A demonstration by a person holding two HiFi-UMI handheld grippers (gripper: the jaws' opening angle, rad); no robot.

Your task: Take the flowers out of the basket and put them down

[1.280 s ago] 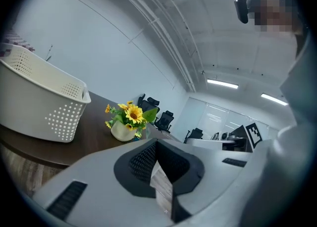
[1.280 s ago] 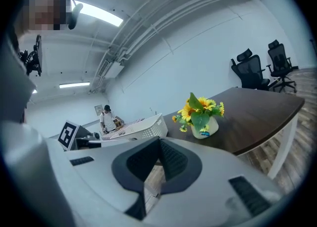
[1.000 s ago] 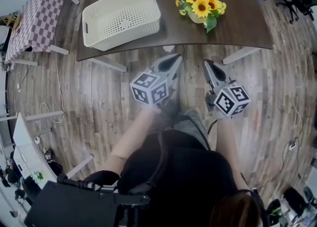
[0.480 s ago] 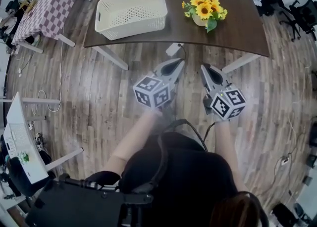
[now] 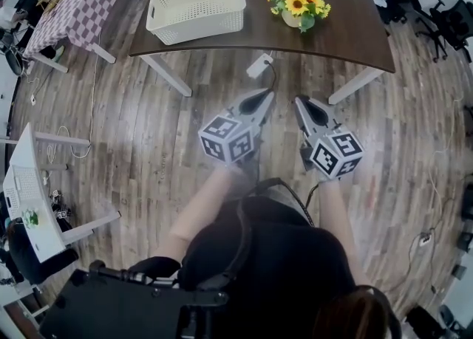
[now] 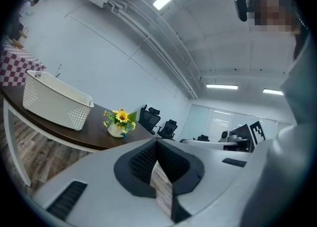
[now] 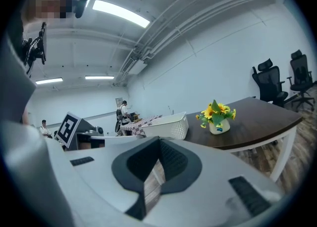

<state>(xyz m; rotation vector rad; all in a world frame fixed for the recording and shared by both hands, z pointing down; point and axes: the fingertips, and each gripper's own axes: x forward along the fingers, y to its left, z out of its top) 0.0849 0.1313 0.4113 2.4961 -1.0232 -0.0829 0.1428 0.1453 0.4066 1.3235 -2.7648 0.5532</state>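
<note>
1. Flowers (image 5: 298,1) came first in the reckoning. One bunch of yellow sunflowers stood upright in its pot (image 5: 293,21) on the tabletop (image 5: 332,38), to the right of the basket (image 5: 203,26) and well apart from it. Nothing showed inside the basket, so I judged the take-out and the put-down both done, with no step of the task left in hand.
2. Both grippers hung over the wooden floor (image 5: 148,145), on the near side of the basket and well short of it. They pointed roughly toward the tabletop but were near nothing on it.
3. The next move, as I judged it, called for very little. There was nothing to reach for and nothing to let go. It called only for keeping both hands away from the basket and the pot so that neither got knocked.
4. Counted from largest to smallest:
   - one dark tabletop, carrying the basket;
   - one checked-cloth table (image 5: 74,9), to the left of the basket and apart from it;
   - one white perforated basket, lying level;
   - two grippers, the left gripper (image 5: 264,95) and the right gripper (image 5: 298,101), side by side;
   - one bunch of flowers;
   - one small white pot.
5. The left gripper's fingers (image 6: 143,164) were pressed together with nothing between them, and only floor showed past the tips. The right gripper's fingers were likewise together and empty.
</note>
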